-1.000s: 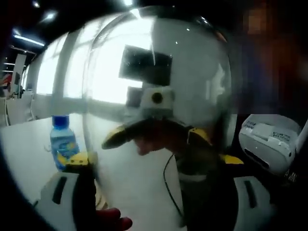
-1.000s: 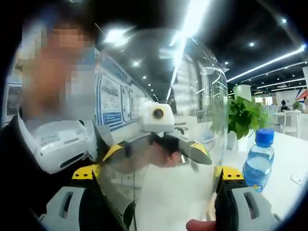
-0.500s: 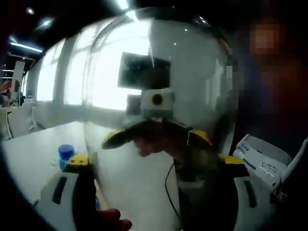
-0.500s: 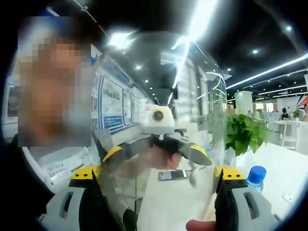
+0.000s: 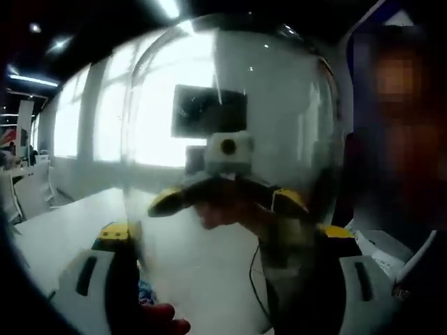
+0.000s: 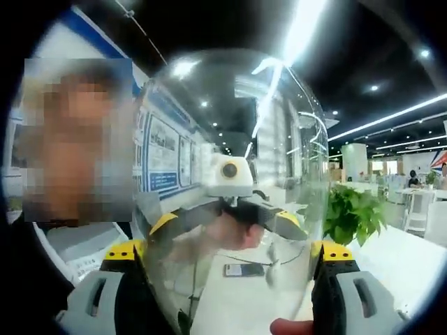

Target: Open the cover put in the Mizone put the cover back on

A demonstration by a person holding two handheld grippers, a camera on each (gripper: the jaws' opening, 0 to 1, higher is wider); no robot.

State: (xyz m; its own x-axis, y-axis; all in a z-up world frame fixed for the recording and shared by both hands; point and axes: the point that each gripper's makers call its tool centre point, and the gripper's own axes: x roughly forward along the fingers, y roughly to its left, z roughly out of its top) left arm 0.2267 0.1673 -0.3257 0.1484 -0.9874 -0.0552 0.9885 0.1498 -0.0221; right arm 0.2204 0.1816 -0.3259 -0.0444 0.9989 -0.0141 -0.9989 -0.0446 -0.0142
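The clear dome cover (image 5: 230,160) hangs above the white desk (image 5: 63,230), clamped between both grippers: left gripper (image 5: 223,279) and right gripper (image 6: 227,279) each have fingers (image 6: 335,293) pinching its rim. It looks light, slippery and crackable, so opposite rim holds suit.

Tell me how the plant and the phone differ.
The plant is green and leafy; the phone is dark and slab-shaped. The plant stands upright; the phone lies flat on the table. The phone shows through the clear cover; the plant is mostly past its edge. Both lie beyond the cover.
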